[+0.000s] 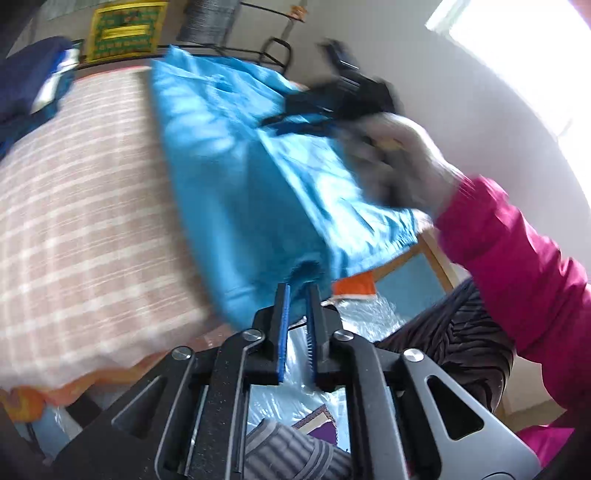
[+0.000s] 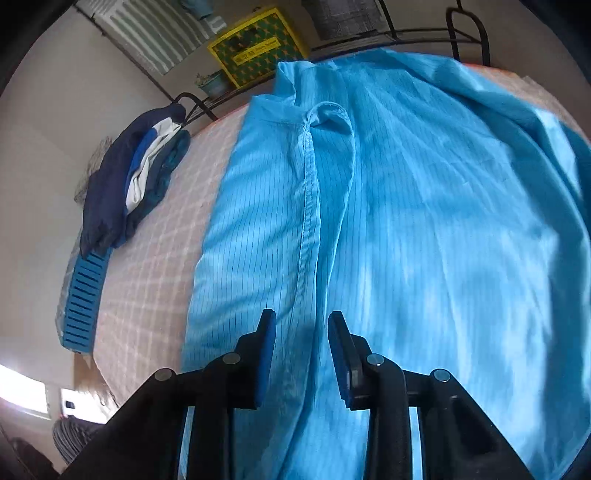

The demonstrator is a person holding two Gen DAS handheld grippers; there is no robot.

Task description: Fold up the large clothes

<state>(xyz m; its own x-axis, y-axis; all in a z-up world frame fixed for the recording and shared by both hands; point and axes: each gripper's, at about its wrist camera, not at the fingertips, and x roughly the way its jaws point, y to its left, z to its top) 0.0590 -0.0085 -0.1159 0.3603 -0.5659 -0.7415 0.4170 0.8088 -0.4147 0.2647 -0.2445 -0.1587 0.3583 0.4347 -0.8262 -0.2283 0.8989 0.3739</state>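
1. Left wrist view: left gripper (image 1: 298,286) pinching a bunched bit of the bright blue garment's (image 1: 251,177) edge, blue pads nearly together with cloth puckered between the tips.
2. Same view: garment stretched diagonally across the checked pink-and-white bed cover (image 1: 85,221), lifted on the right side and hanging past the bed's edge.
3. Further up in that view: right gripper (image 1: 343,96), blurry, sitting on top of the garment, held by a grey-gloved hand (image 1: 406,158) in a magenta sleeve (image 1: 517,266). Can't tell from this angle whether closed or not.
4. Right wrist view: right gripper (image 2: 302,325) with fingers spread wide apart, nothing pinched, straddling a stitched seam (image 2: 308,221) running up the pinstriped blue cloth (image 2: 424,221) just below.
5. Same view: garment covering most of the frame, spread over the bed, wrinkled, with a folded-over flap near the top of the seam.
6. Off to the left on the bed: pile of dark navy, blue and white clothes (image 2: 129,177), well apart from the blue garment, with a blue slatted basket (image 2: 83,295) right below it at the bed's edge.
7. Background: yellow-and-green box (image 2: 258,46) on a black metal rack (image 2: 469,33) behind the bed.
8. Below the left gripper: crinkly clear plastic (image 1: 362,310) and something orange (image 1: 354,286) on the floor side.
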